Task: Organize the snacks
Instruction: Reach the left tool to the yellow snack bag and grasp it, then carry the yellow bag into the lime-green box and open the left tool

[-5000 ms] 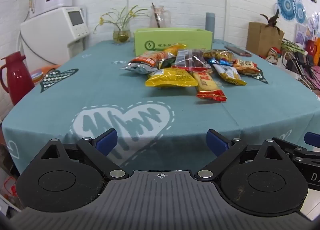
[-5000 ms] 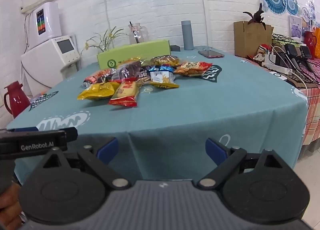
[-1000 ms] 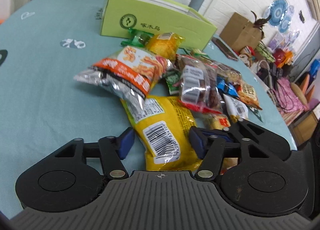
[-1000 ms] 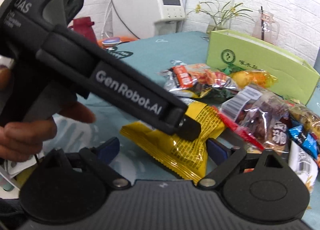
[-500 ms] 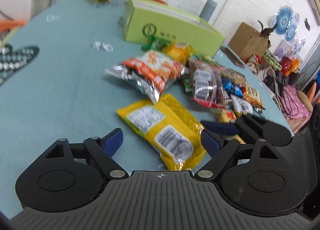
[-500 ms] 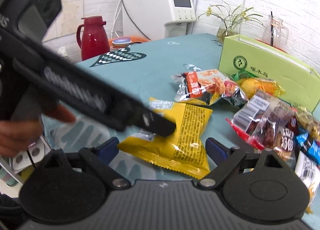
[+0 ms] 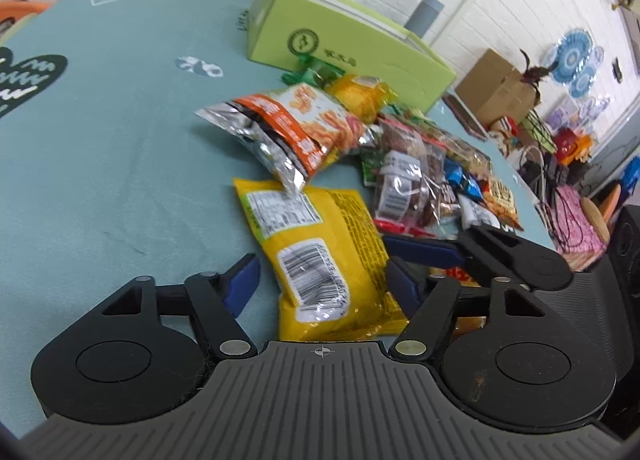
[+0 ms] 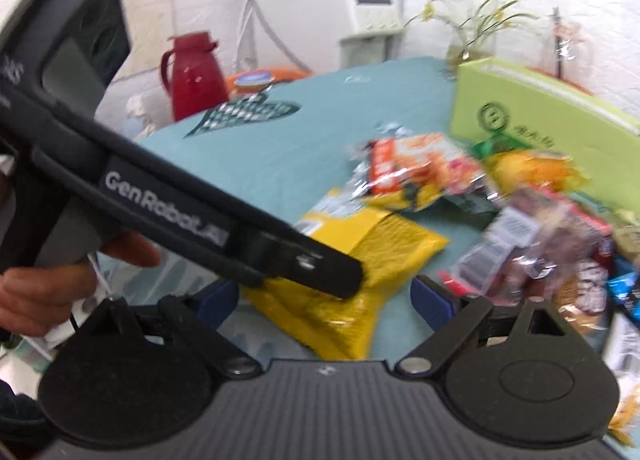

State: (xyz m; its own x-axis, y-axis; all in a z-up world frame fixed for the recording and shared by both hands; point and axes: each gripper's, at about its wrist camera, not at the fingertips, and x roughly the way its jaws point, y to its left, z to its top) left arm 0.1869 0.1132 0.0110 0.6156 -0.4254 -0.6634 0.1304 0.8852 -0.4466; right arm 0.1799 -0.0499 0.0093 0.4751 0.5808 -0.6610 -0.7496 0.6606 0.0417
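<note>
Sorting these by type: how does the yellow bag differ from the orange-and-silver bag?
The yellow bag lies back-up, barcode showing; the orange-and-silver bag shows its printed front. The yellow one sits nearest, between the left gripper fingers; the orange-and-silver one lies further, overlapping its top. Both are sealed, on the tablecloth.

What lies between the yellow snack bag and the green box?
In the left wrist view, the orange-and-silver chip bag and a small yellow packet lie between the yellow snack bag and the green box.

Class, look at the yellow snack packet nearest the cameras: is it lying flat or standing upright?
Lying flat. The yellow foil snack packet rests on the teal tablecloth, barcode facing up.
</note>
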